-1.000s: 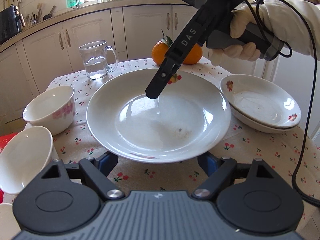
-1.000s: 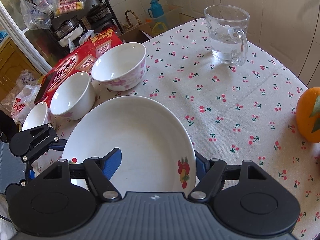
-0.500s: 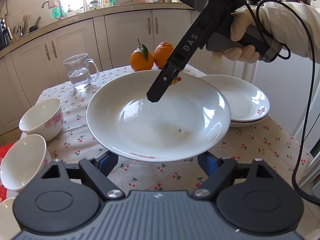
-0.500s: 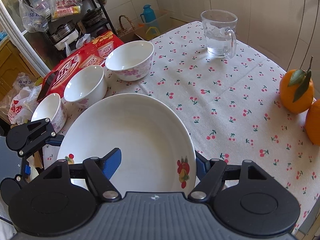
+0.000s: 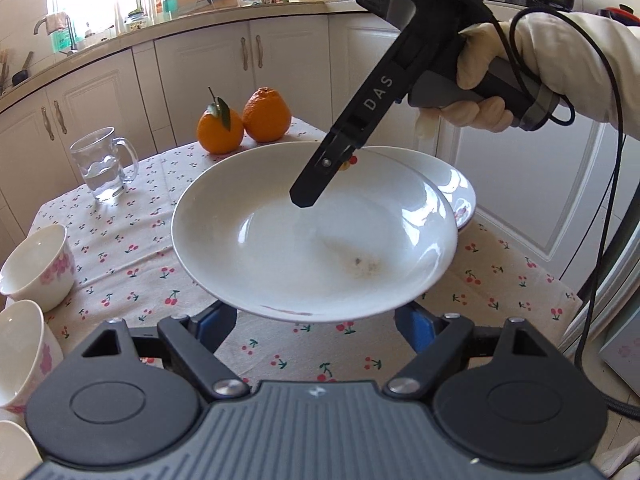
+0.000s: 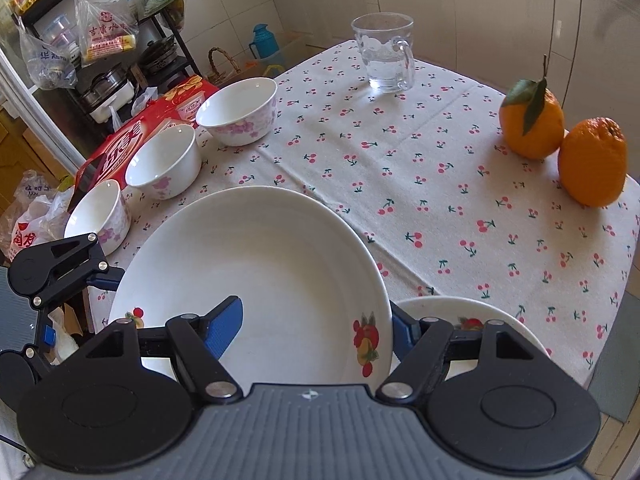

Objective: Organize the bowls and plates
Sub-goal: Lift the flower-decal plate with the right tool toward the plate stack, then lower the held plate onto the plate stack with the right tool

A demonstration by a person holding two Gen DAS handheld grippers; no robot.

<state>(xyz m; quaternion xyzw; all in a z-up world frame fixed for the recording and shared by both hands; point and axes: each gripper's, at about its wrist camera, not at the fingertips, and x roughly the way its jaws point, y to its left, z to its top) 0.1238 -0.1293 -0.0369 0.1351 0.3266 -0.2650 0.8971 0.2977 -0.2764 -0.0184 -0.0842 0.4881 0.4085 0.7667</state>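
left tongs (image 5: pixel 316 320): gripping the near rim of the big white plate (image 5: pixel 312 236), one blue pad on each side of the edge, partly closed on it.
right tongs (image 6: pixel 316 320): clamping the opposite rim of the same plate, one finger (image 6: pixel 224 326) lying inside the dish, the other outside by the fruit print; in the left view one dark finger (image 5: pixel 316 184) is reaching down into the plate.
gloved hand (image 5: pixel 484 76): wrapping the handle of the right tongs, with a black cable looping past the wrist.
big white plate: hanging above the cherry-print surface (image 6: pixel 440 184), carried between both tongs, its far edge overlapping the plate stack (image 5: pixel 452 188) in the left view.
plate stack: sitting on the surface at its right edge, partly hidden behind the lifted plate.
three bowls (image 6: pixel 164 164): standing in a row along the left edge of the surface, upright and apart from the plates.
glass mug (image 6: pixel 386 54): holding water, standing at the far side.
two oranges (image 6: pixel 560 136): touching each other near the far right corner.
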